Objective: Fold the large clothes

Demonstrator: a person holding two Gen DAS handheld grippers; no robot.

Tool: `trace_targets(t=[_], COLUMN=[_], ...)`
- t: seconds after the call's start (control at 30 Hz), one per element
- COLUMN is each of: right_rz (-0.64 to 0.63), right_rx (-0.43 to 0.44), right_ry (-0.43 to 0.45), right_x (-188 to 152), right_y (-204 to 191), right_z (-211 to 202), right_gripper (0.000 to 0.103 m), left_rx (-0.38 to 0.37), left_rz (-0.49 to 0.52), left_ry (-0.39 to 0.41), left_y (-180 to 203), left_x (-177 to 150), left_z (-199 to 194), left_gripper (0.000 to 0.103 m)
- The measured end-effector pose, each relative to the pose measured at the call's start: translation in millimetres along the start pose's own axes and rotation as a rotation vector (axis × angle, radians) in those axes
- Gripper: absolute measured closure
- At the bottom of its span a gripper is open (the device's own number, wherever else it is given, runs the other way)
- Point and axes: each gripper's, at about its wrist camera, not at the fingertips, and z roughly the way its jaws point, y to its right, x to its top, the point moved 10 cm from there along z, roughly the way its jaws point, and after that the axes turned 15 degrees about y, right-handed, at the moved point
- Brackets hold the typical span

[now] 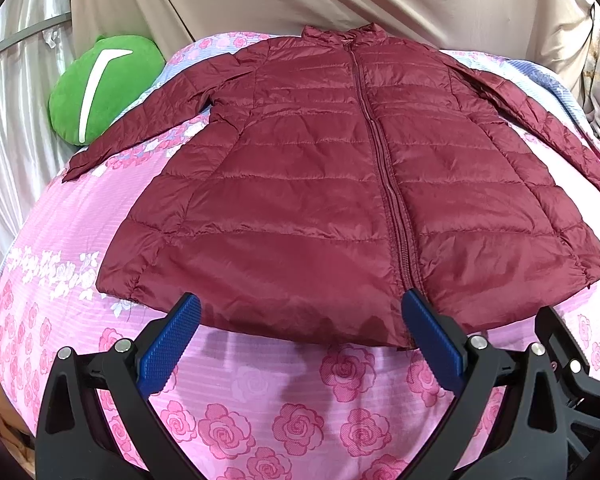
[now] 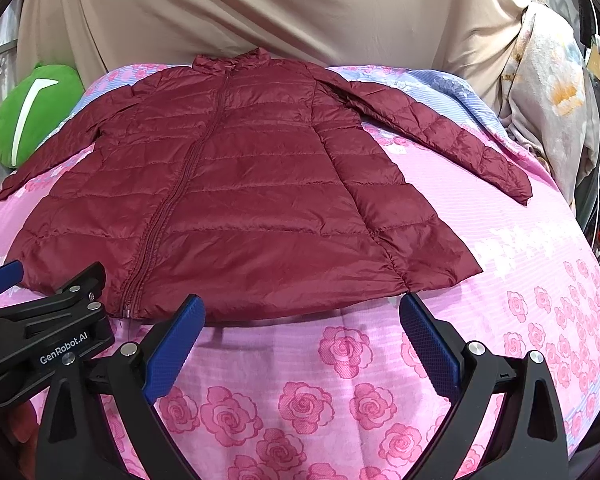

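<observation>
Nearest in the left wrist view, the left gripper (image 1: 300, 308) hangs just above the bedsheet (image 1: 260, 392) with its blue pads (image 1: 168, 344) spread wide and nothing between them. The right gripper (image 2: 300, 308) stands the same way in its own view, jaws apart and empty, and the left gripper's black body shows at its lower left edge, so the two tools sit side by side at the near edge of the bed.

Just past the fingertips lies the hem (image 1: 300, 320) of a maroon quilted puffer jacket (image 1: 340, 184), spread flat and front-up on the pink rose-print sheet, zip (image 1: 384, 168) closed from hem to collar (image 1: 340, 36). Both sleeves are out to the sides: the left sleeve (image 1: 140, 128) runs toward a green plush cushion (image 1: 104, 88), the right sleeve (image 2: 440, 132) angles down across the sheet (its cuff lies well apart from the jacket's body).

Beyond the collar hangs a beige draped cloth (image 2: 260, 12).

No fold looks begun, so this reads as the start: garment laid out, tools poised at the hem. The next move probably calls for each gripper to travel out to a sleeve or side edge, pinch only the slippery shell fabric without catching the sheet beneath, and bring it in toward the zip line.
</observation>
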Motion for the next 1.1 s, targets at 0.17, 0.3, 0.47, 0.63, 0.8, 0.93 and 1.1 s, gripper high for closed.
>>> trace_targets(t=[0.17,0.3,0.47,0.63,0.8,0.93,1.1], right_rz=[0.000,0.001,0.002,0.004,0.003,0.001,0.000], right_rx=[0.000,0.000,-0.001,0.000,0.002,0.003,0.001], right_ry=[0.000,-0.003,-0.005,-0.008,-0.007,-0.005,-0.006], right_x=[-0.5,-2.0,-2.5,-3.2,-1.6,1.3,1.9], right_y=[0.0,-0.5,-0.2,-0.8,-2.3,-3.6,-3.5], right_z=[0.3,1.7,2.6,3.7,5.5,6.7,7.7], right_gripper=[0.006,0.006,0.006,0.006,0.006,0.006,0.006], left_rx=[0.005,0.008,0.008,0.010,0.017,0.023,0.024], left_rz=[0.002,0.003,0.004,0.004,0.007,0.008,0.009], left_ry=[-0.002,-0.002,-0.002,-0.004,-0.004,-0.004,-0.012], left_y=[0.2,1.1,1.0,1.1,0.0,0.0,2.6], left_x=[-0.9,-2.0,-2.7,-3.3,-2.9,-0.9,0.1], left_z=[2.1,2.5,3.1,4.3,5.9,6.8,8.3], left_gripper=[0.005,0.005,0.005,0.005,0.005,0.005,0.005])
